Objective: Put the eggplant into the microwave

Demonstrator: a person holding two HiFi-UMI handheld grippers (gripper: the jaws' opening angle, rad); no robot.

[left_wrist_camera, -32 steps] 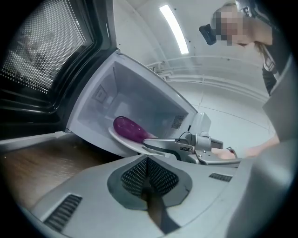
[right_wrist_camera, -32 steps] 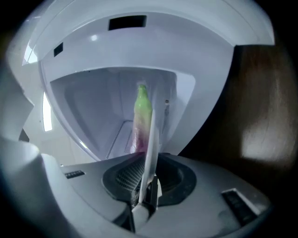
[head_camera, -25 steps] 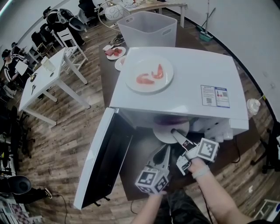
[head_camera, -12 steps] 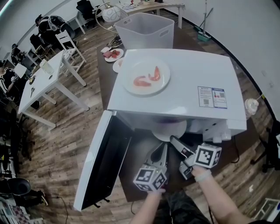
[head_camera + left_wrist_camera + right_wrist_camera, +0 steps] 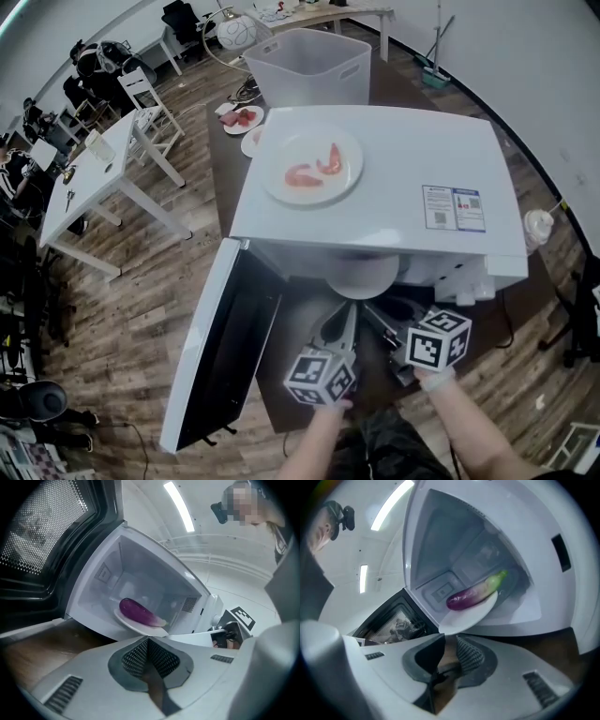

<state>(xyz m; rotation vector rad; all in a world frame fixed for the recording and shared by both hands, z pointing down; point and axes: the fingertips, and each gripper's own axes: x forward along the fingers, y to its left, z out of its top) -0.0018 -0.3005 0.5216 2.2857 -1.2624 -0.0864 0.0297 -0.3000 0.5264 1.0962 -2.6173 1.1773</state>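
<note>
A purple eggplant (image 5: 136, 611) (image 5: 471, 596) with a green stem lies on a white plate (image 5: 140, 626) (image 5: 468, 613) inside the open white microwave (image 5: 375, 187). In the head view only the plate's (image 5: 361, 277) front edge shows under the microwave's top. My left gripper (image 5: 147, 641) (image 5: 347, 317) hangs in front of the opening, shut and empty. Beside it, my right gripper (image 5: 450, 641) (image 5: 373, 317) points at the plate a little short of it; its jaws are closing with a gap and nothing between them.
The microwave door (image 5: 225, 347) hangs open at the left. A plate of shrimp (image 5: 312, 164) sits on the microwave's top. Behind stand a white bin (image 5: 309, 61) and a small plate of food (image 5: 242, 116). White tables (image 5: 94, 173) and seated people are at far left.
My right gripper has drawn back from the plate's edge toward me and rolled. Its jaws have narrowed. The left gripper has stayed put.
</note>
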